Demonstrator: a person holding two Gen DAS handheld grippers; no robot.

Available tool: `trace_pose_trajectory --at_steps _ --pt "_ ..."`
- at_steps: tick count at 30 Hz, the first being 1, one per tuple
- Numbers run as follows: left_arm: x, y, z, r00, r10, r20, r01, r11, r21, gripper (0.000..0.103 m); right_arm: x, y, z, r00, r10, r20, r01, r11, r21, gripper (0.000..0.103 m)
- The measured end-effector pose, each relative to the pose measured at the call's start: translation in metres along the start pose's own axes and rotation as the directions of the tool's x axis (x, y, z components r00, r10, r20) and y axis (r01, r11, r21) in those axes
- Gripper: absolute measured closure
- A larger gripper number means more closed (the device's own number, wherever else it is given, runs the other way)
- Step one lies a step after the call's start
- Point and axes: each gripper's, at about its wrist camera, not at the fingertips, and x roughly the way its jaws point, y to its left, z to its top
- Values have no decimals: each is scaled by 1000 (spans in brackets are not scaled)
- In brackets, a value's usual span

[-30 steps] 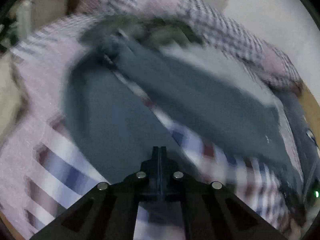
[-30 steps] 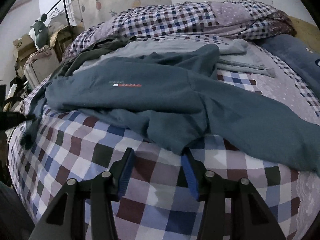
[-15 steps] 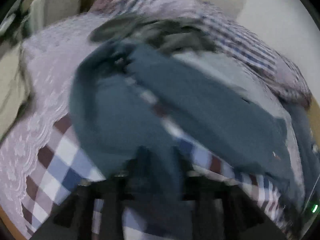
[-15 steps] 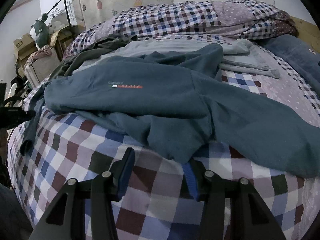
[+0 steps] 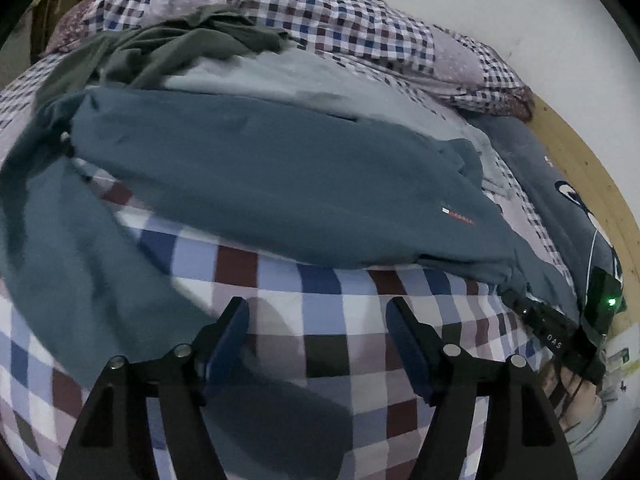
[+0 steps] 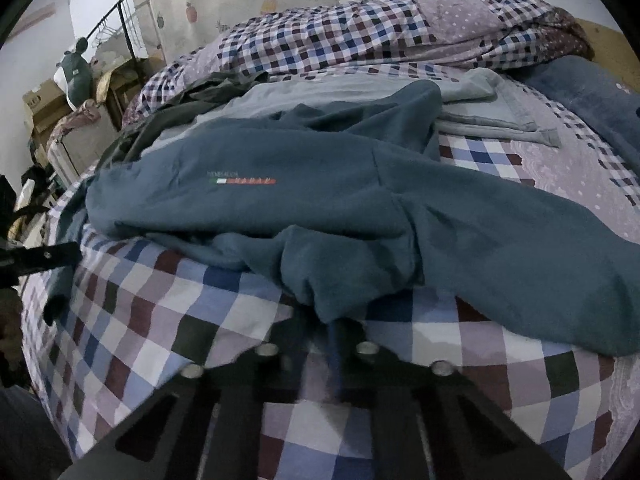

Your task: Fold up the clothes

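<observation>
Right jaws pinch the near corner of the teal garment; left jaws stand spread over bare bedspread.

The right gripper point(image 6: 334, 344) has its jaws pressed together on a bunched fold at the near edge of the teal sweatshirt point(image 6: 304, 200), straight ahead of it and touching. From that pinch the cloth runs away across the bed point(image 6: 168, 320), its long axis crosswise to the right wrist view: the printed chest logo point(image 6: 242, 180) up and to the left, a long sleeve or leg trailing off to the right. The left gripper point(image 5: 316, 344) has its jaws spread wide and empty over the checked bedspread; the same sweatshirt point(image 5: 280, 176) lies beyond them, with a loose flap just beside the left-hand finger. So the left jaws likely need that near flap to match the right's hold. A pale grey garment point(image 6: 480, 108) and a dark olive one point(image 5: 180, 48) lie farther back.
</observation>
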Motion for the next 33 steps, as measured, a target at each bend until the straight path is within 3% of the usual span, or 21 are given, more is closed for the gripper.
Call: trace_pose_trajectory --at_steps 5,8,10,12,13,14,16,19,21,24,28,30,31,32,33 --pt "7 22 16 997 -77 25 79 991 -109 25 -1 3 0 1000 -19 -6 18 999 -32 95" --pt "11 35 21 989 -136 49 143 969 -201 25 -7 16 -1 994 -109 6 108 980 -164 93" --pt "16 42 24 983 -169 67 181 950 -254 25 -16 33 -8 977 -204 62 213 922 -322 87" --pt "20 49 26 976 -201 87 218 927 -305 25 -24 47 -15 959 -251 130 282 849 -446 76" --pt "21 53 27 972 -215 96 235 915 -327 25 -27 54 -19 951 -263 164 309 812 -495 65" --pt "23 54 29 970 -222 102 244 909 -338 25 -27 57 -21 946 -268 183 325 792 -517 57" --pt "27 56 32 968 -227 108 251 901 -354 26 -15 60 -19 933 -306 191 360 753 -550 51" --pt "35 57 34 966 -237 105 259 891 -372 45 3 60 -16 914 -355 197 401 714 -574 51" --pt "42 57 33 965 -247 91 262 887 -381 73 13 58 -9 899 -376 223 432 691 -579 51" --pt "51 59 32 967 -240 80 252 884 -395 87 29 54 0 901 -377 217 428 680 -595 47" --pt "54 67 32 960 -262 97 277 850 -447 92 37 48 8 914 -358 194 400 703 -588 47" --pt "53 69 32 956 -272 113 293 836 -464 97 37 45 11 924 -338 177 376 727 -575 48" --pt "51 69 33 954 -273 125 299 832 -467 98 36 44 13 933 -320 166 356 744 -566 60" --pt "49 69 34 951 -275 139 308 828 -468 99 32 41 17 942 -301 149 332 769 -546 99" --pt "43 68 36 947 -277 161 320 825 -466 100 26 40 19 947 -285 149 320 789 -524 100"
